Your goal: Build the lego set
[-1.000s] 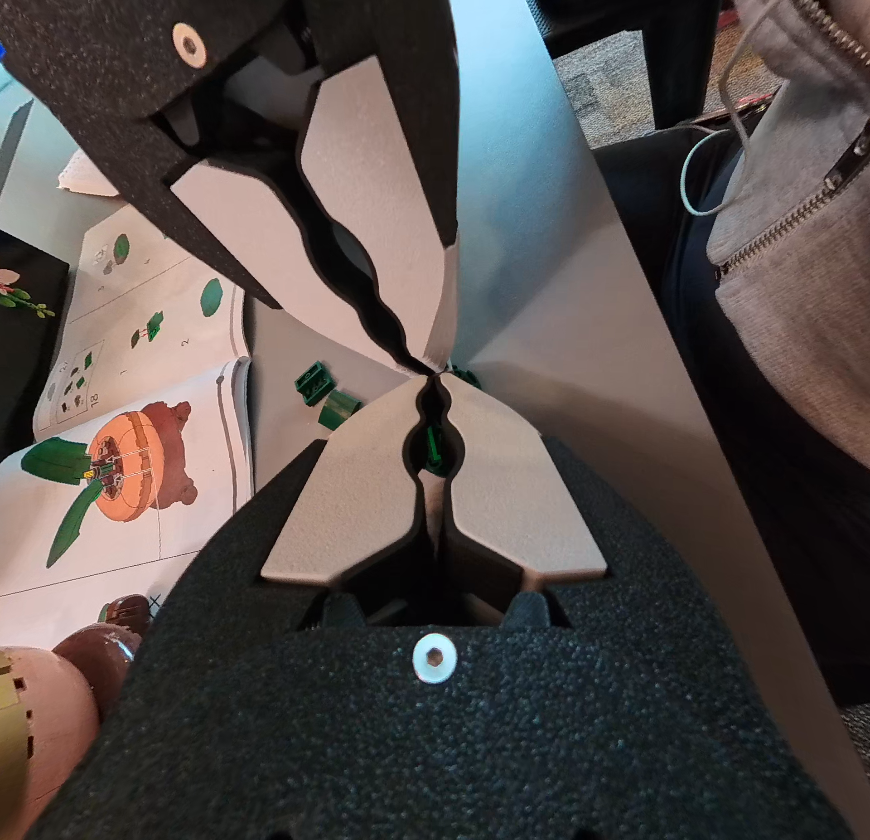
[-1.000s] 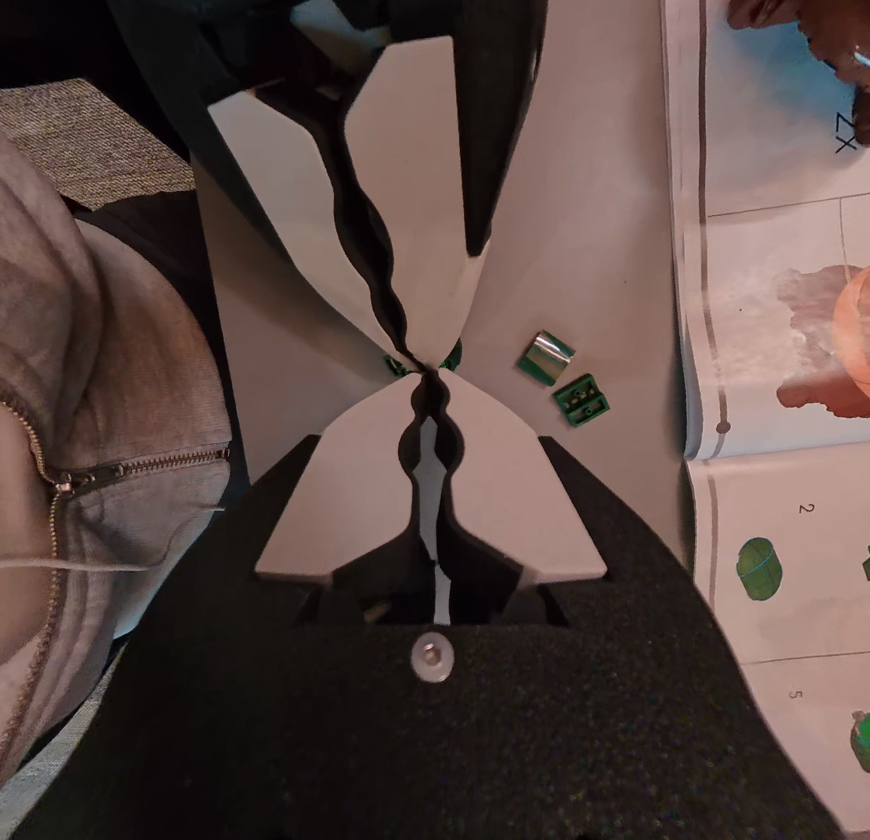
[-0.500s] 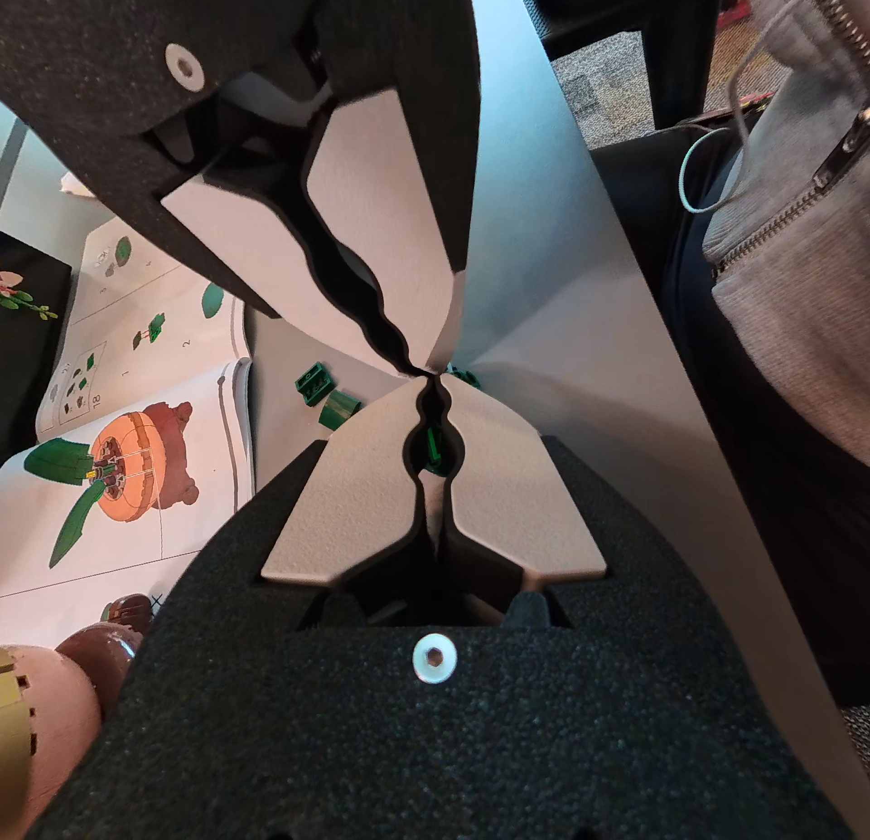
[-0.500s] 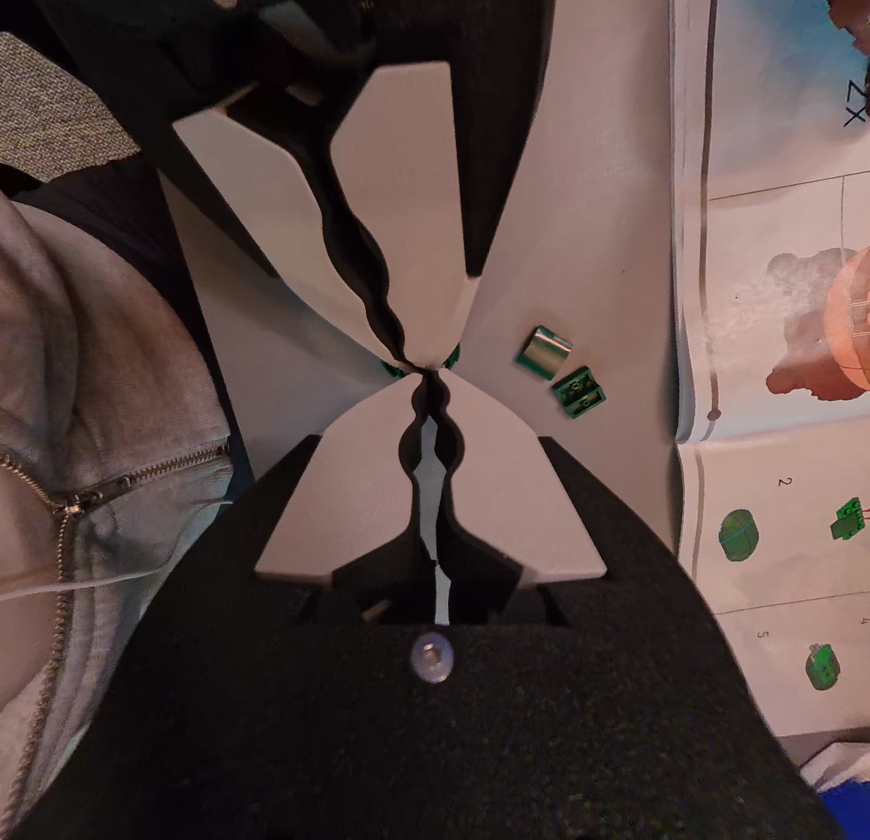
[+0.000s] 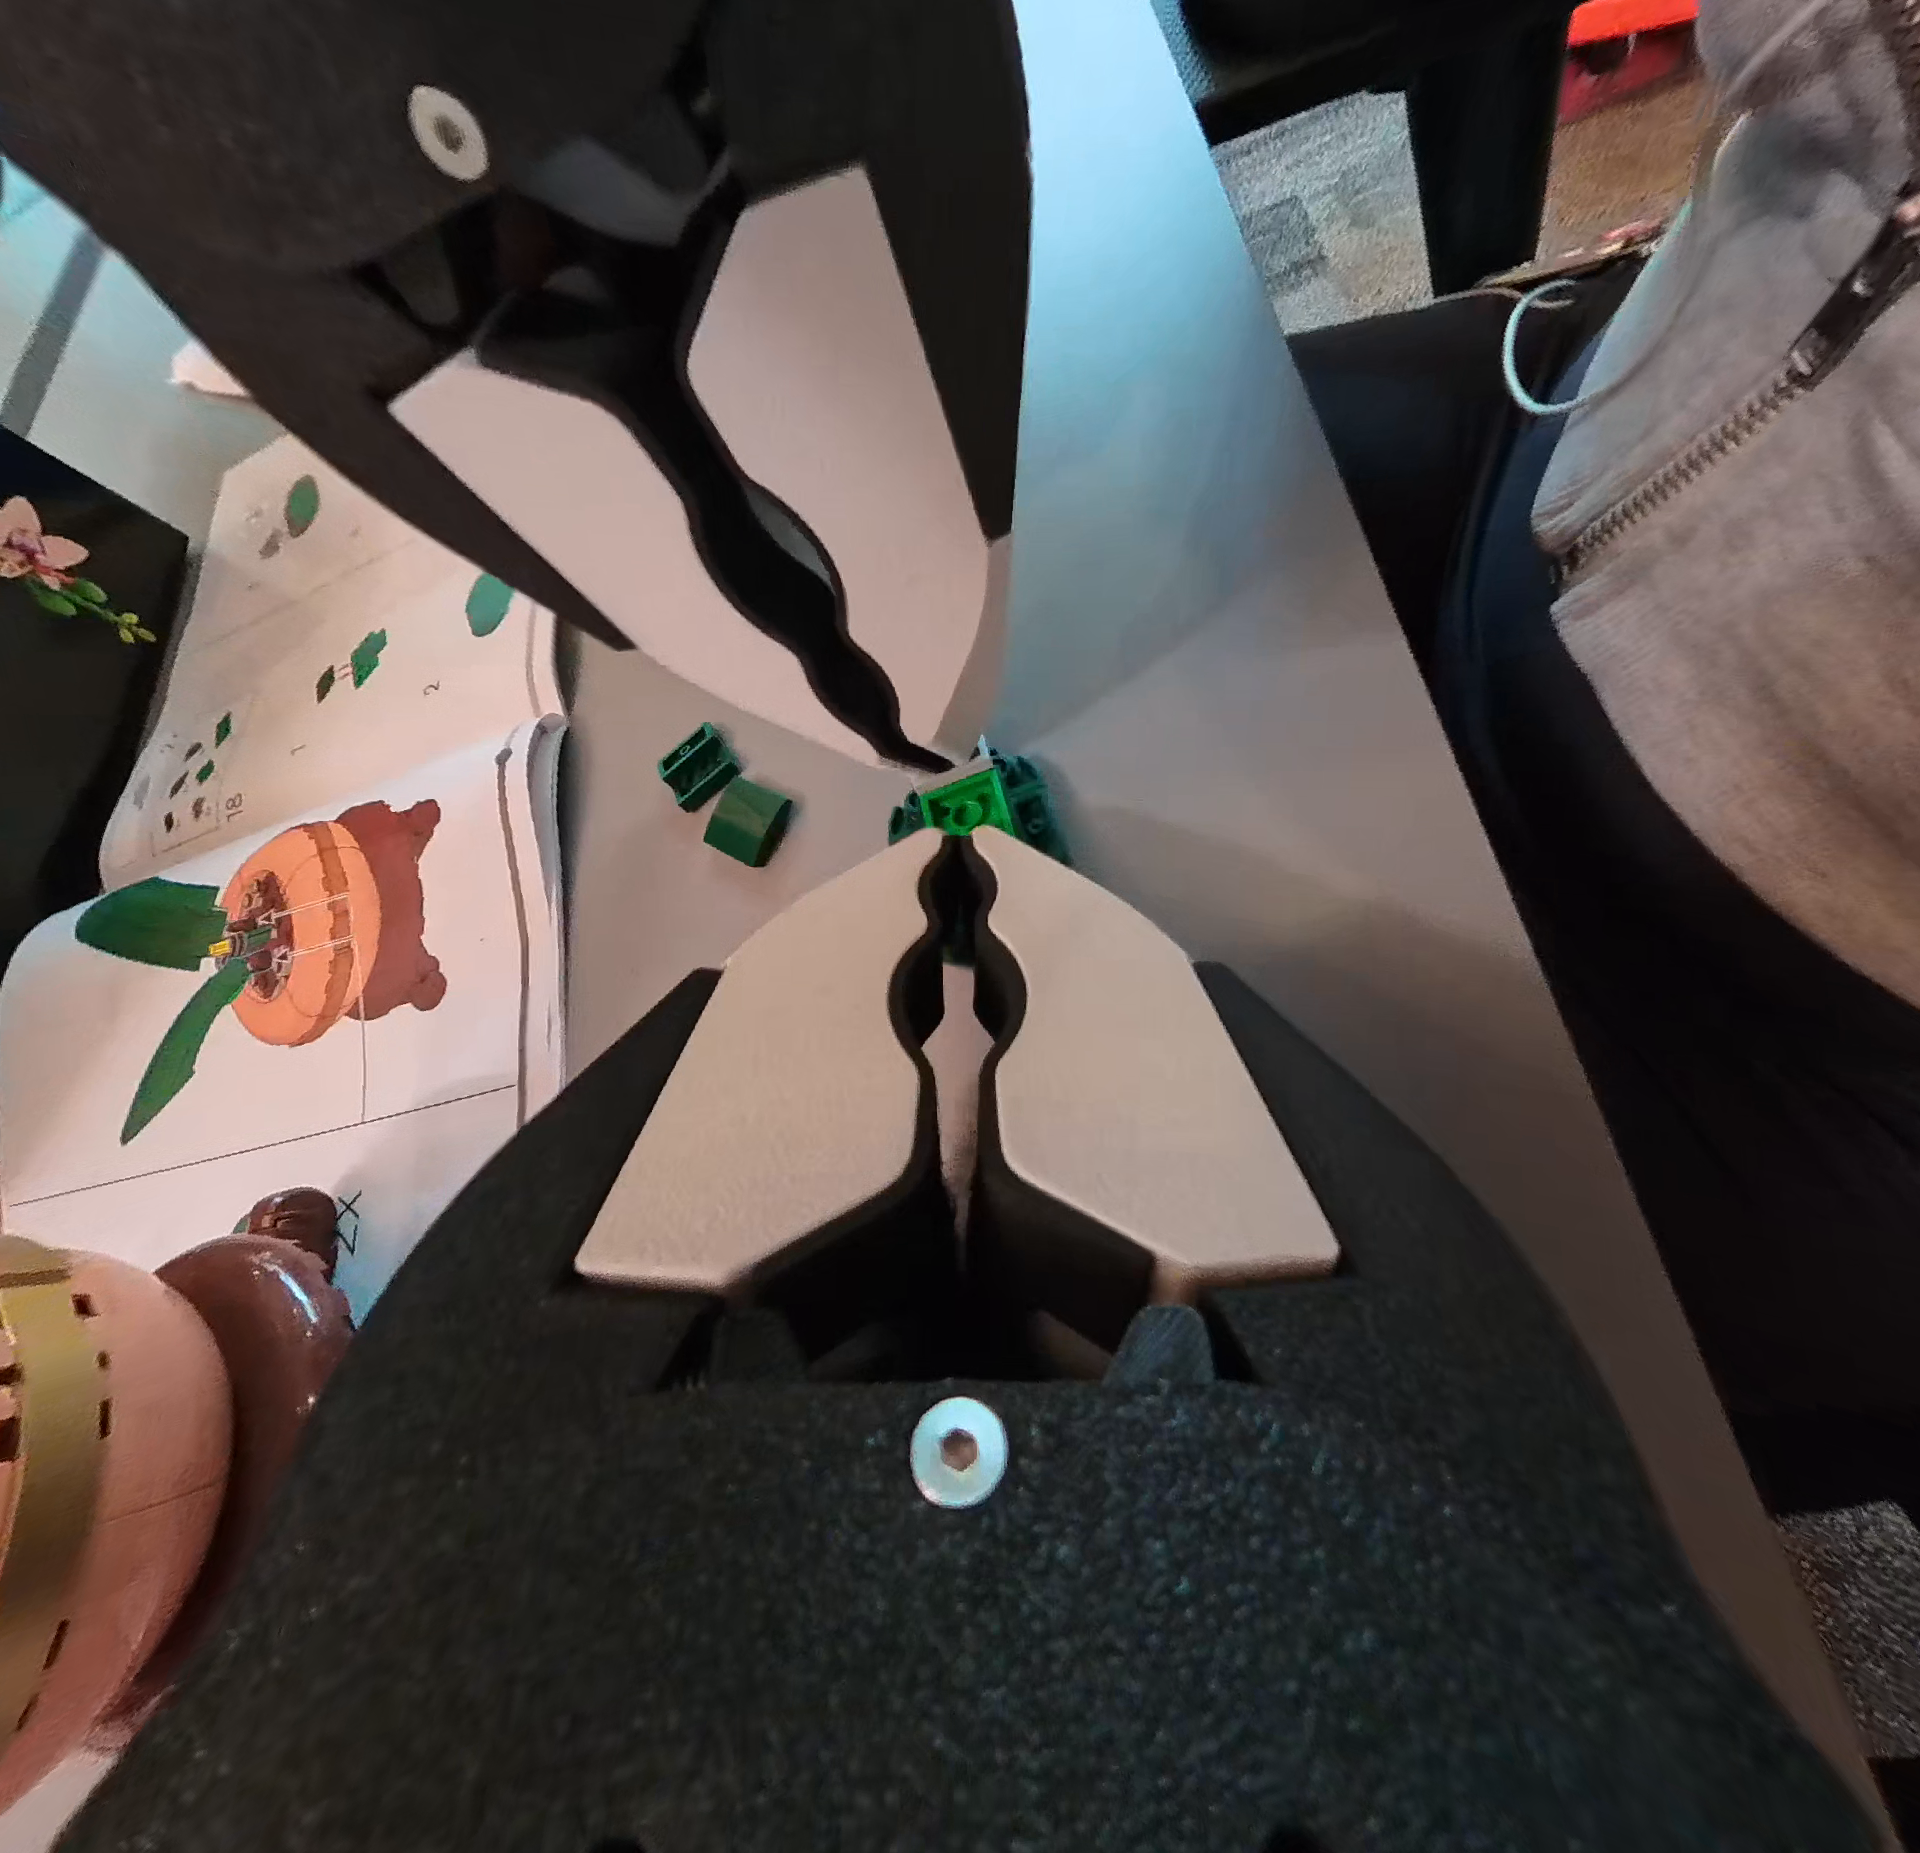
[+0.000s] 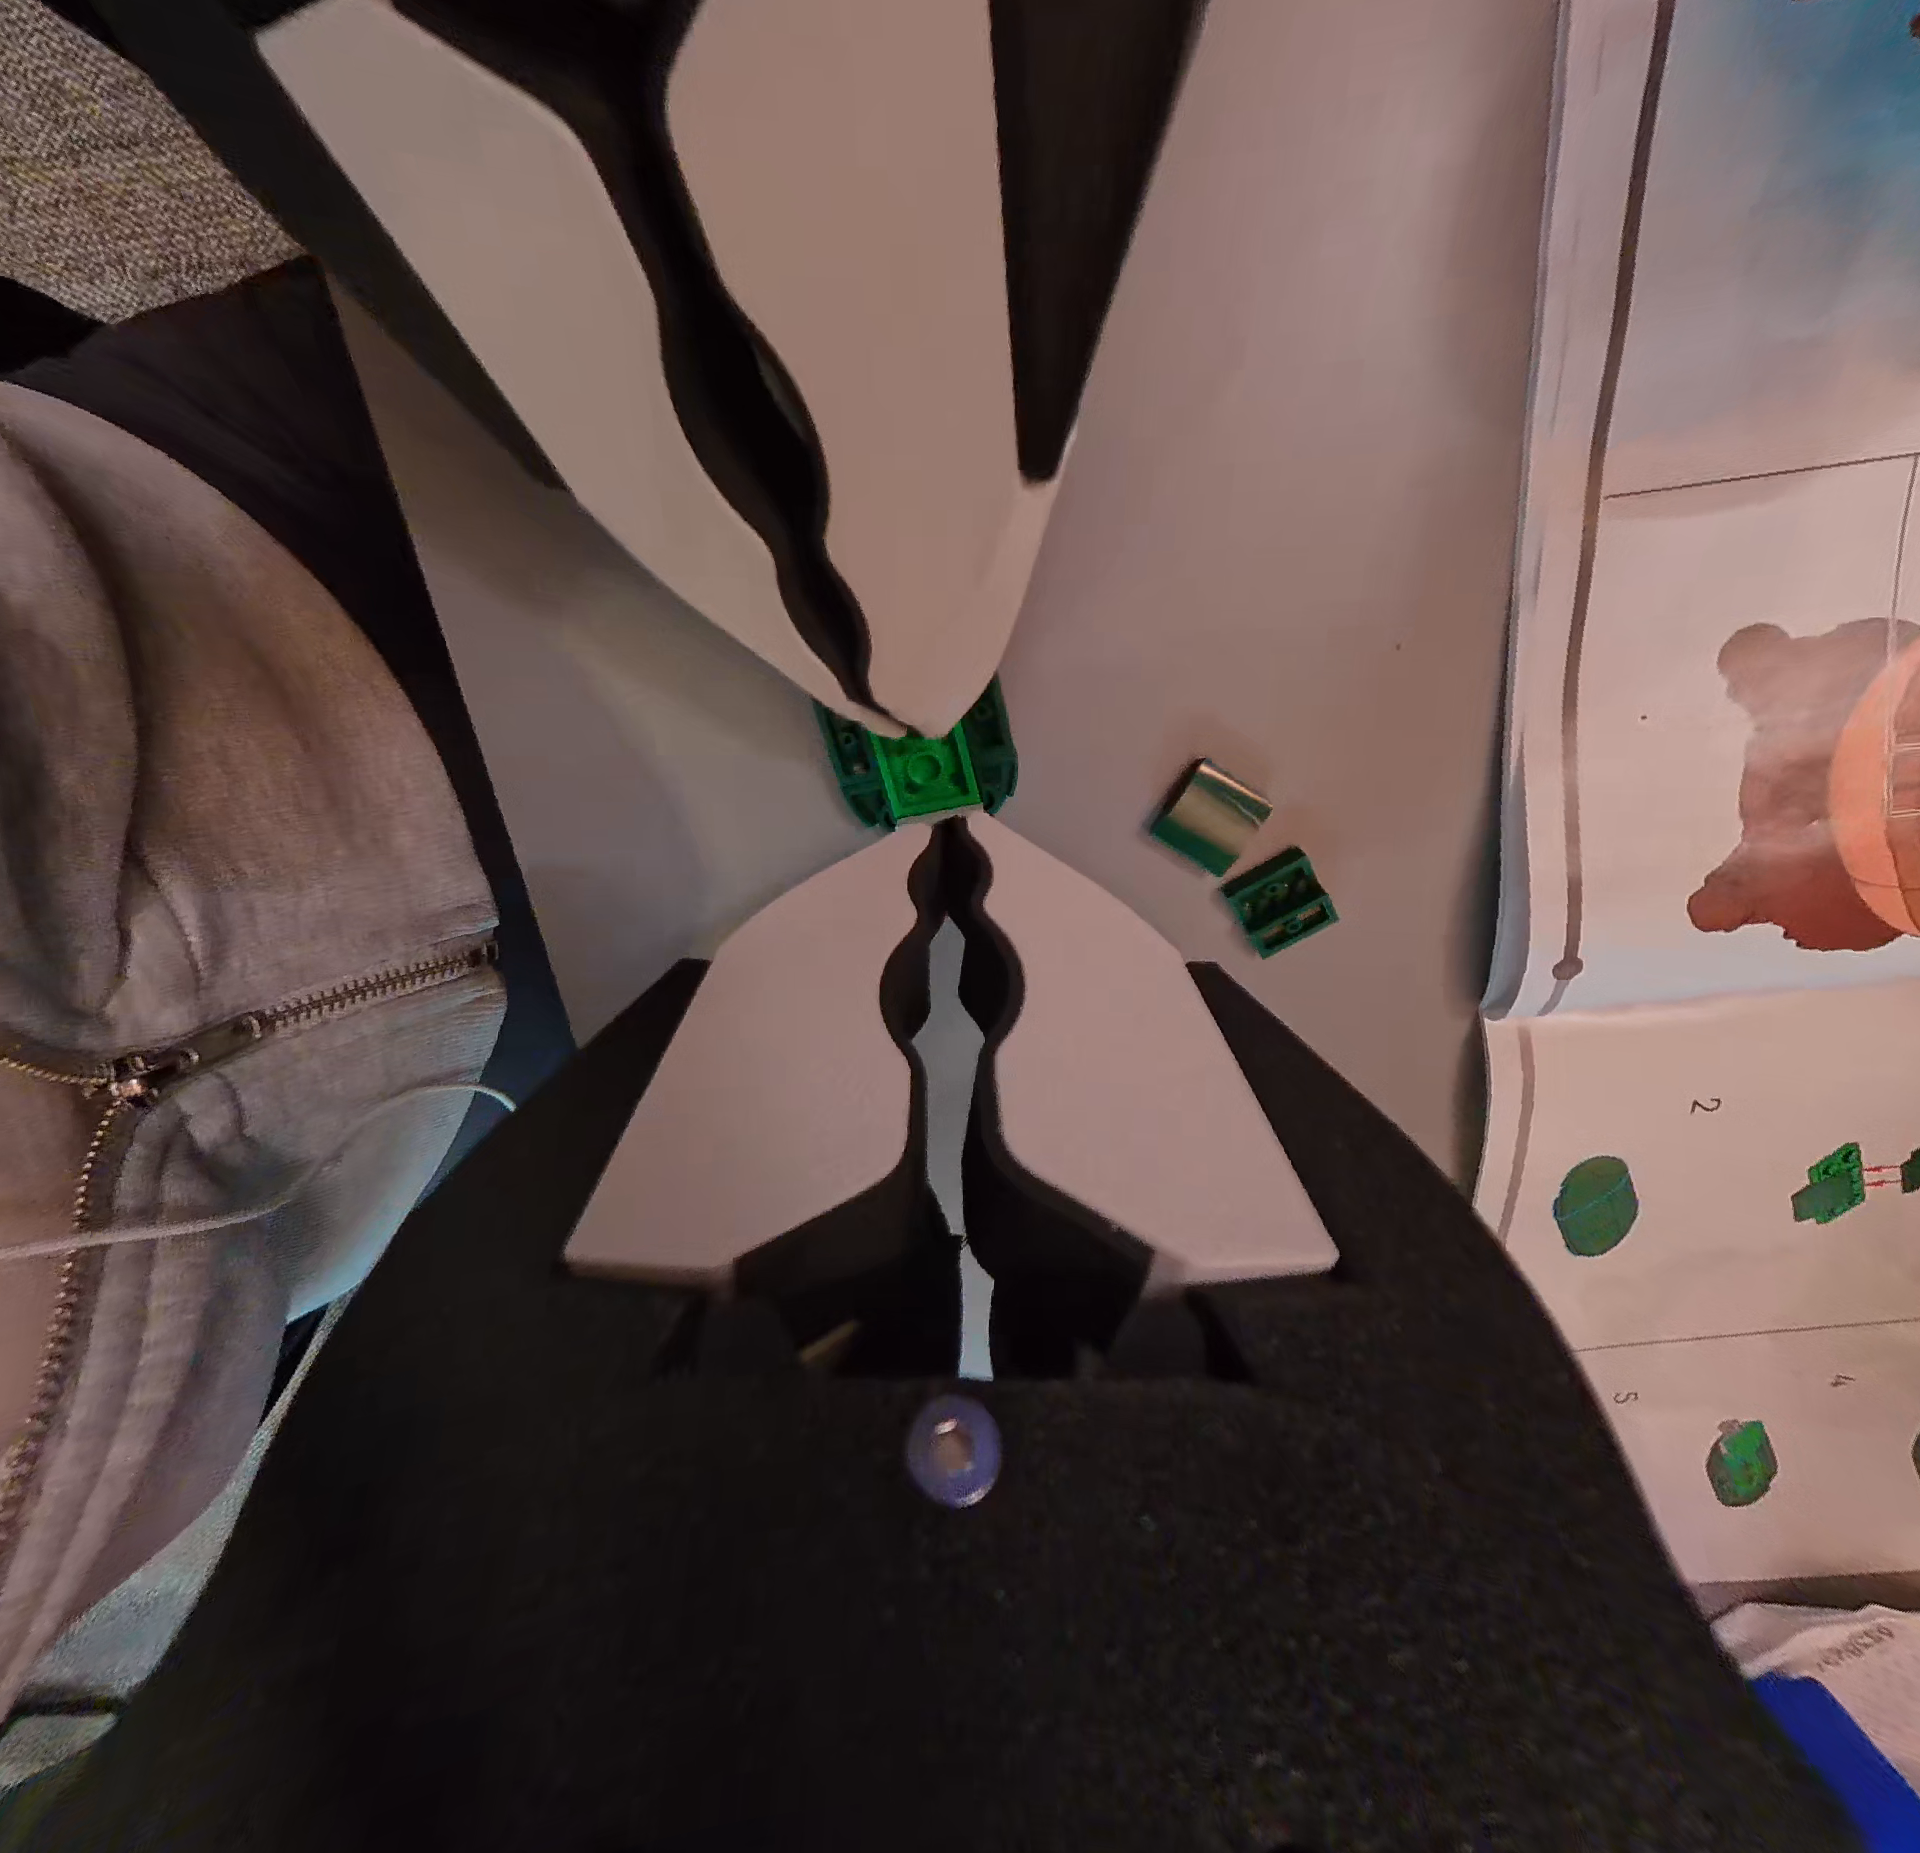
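**A:** While both tools crowd one spot, what's the progress?

**B:** Early in this sub-step, I'd say. A small green cluster (image 6: 923,777) sits on the table (image 5: 1195,660) between the two sets of tips, with a bright green plate (image 5: 966,804) already on top of the darker pieces. The round pot build (image 5: 125,1440) at the lower left looks largely done.

**A:** Tools?

**B:** The left gripper (image 5: 951,853) has its jaws drawn to a slit with dark green showing inside, so I read it as clamped on the cluster's edge. The right gripper (image 6: 951,837) is closed too. Only table shows through its gap, and its tips just touch the cluster's opposite edge, grasping nothing.

**A:** What's left?

**B:** A curved green piece (image 6: 1210,816) and a hollow green brick (image 6: 1278,901) lie loose, touching each other, near the cluster. The leafy parts pictured in the booklet (image 6: 1714,1128) aren't on the pot.

**A:** Obstructions?

**B:** The tools mostly block each other, tip to tip over the cluster. A black box (image 5: 73,681) and the person's grey hoodie (image 6: 208,764) sit clear of the work.
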Motion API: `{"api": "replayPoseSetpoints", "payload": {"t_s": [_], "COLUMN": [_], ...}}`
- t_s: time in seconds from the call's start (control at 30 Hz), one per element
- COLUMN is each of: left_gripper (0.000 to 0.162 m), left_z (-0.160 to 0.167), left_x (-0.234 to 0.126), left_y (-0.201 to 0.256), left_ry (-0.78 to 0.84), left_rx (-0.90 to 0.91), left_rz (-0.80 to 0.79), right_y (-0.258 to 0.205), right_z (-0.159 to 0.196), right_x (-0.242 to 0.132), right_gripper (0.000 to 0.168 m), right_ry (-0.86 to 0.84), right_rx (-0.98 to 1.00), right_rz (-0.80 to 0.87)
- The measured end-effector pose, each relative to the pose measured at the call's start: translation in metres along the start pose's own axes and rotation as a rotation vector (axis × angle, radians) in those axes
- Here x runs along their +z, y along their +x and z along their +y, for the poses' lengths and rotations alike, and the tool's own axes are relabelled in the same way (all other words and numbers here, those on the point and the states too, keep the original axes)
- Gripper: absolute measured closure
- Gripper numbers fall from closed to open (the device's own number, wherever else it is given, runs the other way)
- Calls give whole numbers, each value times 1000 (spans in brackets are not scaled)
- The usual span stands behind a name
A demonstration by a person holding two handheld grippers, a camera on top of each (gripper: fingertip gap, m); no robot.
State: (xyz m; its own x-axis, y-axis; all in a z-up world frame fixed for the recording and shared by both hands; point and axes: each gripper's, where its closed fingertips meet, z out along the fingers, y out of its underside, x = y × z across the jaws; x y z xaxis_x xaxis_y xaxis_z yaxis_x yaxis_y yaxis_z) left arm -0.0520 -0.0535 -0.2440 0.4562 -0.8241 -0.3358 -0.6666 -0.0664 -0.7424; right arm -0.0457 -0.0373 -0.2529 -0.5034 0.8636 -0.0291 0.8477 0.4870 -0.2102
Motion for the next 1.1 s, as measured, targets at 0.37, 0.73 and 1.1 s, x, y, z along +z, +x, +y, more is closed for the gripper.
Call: {"api": "replayPoseSetpoints", "payload": {"t_s": [0.37,0.73,1.1], "left_gripper": [162,162,162], "left_z": [1,0,1], "left_x": [1,0,0], "left_y": [2,4,5], "left_ry": [-3,3,-4], "left_rx": [-12,17,62], "left_rz": [32,18,-3], "right_y": [1,2,16], "right_z": [-5,-4,-7], "right_x": [2,3,-38], "right_gripper": [168,168,153], "right_ry": [-116,-214,23], "right_rx": [-22,-86,3], "right_rz": [13,40,115]}}
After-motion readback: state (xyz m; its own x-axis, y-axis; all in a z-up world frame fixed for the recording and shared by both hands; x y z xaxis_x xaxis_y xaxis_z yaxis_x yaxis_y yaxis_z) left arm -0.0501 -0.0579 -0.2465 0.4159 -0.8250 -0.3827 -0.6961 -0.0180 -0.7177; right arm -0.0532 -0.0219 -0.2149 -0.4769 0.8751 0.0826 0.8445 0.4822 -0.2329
